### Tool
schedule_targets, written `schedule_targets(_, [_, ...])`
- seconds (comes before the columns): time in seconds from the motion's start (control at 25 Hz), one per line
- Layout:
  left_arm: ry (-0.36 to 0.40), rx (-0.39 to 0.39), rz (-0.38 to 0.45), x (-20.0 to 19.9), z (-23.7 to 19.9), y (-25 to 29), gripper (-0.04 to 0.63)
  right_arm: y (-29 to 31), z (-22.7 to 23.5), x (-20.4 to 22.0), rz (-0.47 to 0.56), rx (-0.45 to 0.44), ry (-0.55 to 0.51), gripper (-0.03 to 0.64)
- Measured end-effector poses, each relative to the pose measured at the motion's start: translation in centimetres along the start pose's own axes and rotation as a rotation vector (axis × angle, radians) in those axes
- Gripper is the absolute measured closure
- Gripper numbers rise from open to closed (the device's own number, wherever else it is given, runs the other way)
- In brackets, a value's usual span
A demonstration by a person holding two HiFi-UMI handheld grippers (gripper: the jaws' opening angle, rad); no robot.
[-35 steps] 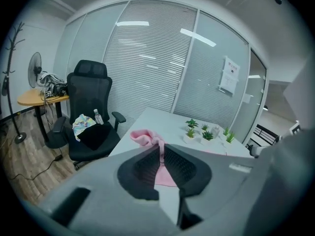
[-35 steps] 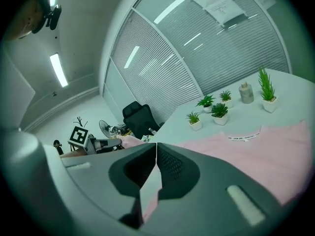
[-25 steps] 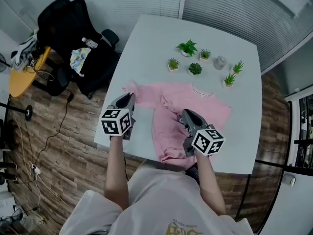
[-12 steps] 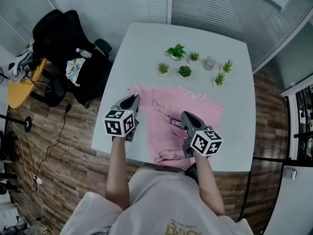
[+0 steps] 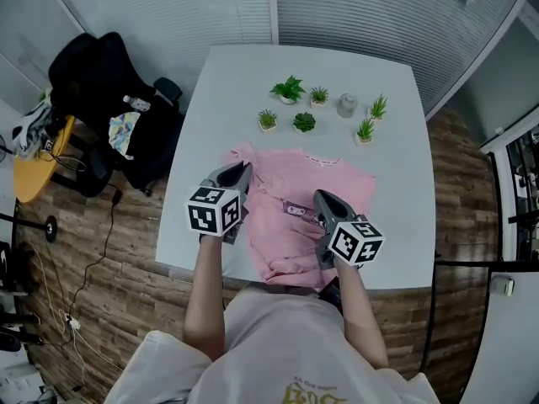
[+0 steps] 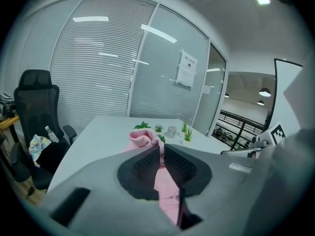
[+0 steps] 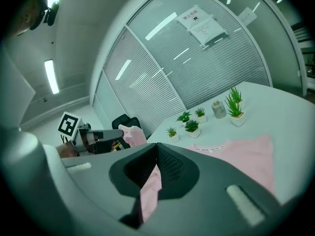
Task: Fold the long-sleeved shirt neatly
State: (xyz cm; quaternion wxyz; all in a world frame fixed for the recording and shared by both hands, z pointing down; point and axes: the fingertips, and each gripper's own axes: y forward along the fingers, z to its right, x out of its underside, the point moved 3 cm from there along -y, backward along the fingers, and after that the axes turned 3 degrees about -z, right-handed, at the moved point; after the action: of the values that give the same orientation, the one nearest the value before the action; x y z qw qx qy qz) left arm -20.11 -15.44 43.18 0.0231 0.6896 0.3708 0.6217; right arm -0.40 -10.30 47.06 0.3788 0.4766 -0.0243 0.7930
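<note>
A pink long-sleeved shirt (image 5: pixel 328 183) lies partly folded on the white table (image 5: pixel 387 66), collar toward the plants. My left gripper (image 5: pixel 239 173) is at the shirt's left edge, shut on a pink sleeve; its cuff bunches up just past the jaws (image 6: pixel 142 137). My right gripper (image 5: pixel 321 199) is over the middle of the shirt, shut on a fold of pink cloth that hangs between its jaws (image 7: pixel 150 188). In the right gripper view the left gripper (image 7: pixel 106 134) shows at the left with the pink cuff at its tip.
Several small potted plants (image 5: pixel 289 88) and a grey jar (image 5: pixel 347 104) stand behind the shirt. A black office chair (image 5: pixel 93 74) with a colourful cloth is left of the table, beside a yellow table (image 5: pixel 34 154). Glass walls with blinds lie beyond.
My left gripper has carried the sleeve to the right, in over the shirt's left side. The right gripper has shifted a little with its fold. The shirt looks narrower.
</note>
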Motion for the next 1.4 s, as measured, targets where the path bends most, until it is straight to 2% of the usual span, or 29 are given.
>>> schedule_targets(0.16, [0.019, 0.038, -0.007, -0.2, 1.9, 1.1, 0.568, -0.5, 0.2, 0.3, -0.029, 0.023, -0.077, 0.604])
schedule_targets(0.84, [0.1, 0.193, -0.037, -1.3, 9.0, 4.6, 0.568, -5.0, 3.8, -0.1, 0.026, 0.145, -0.02, 0.604])
schedule_targets(1.4, [0.142, 0.288, -0.037, -2.3, 13.5, 7.3, 0.568, -7.6, 5.8, 0.1, 0.059, 0.228, 0.015, 0.604])
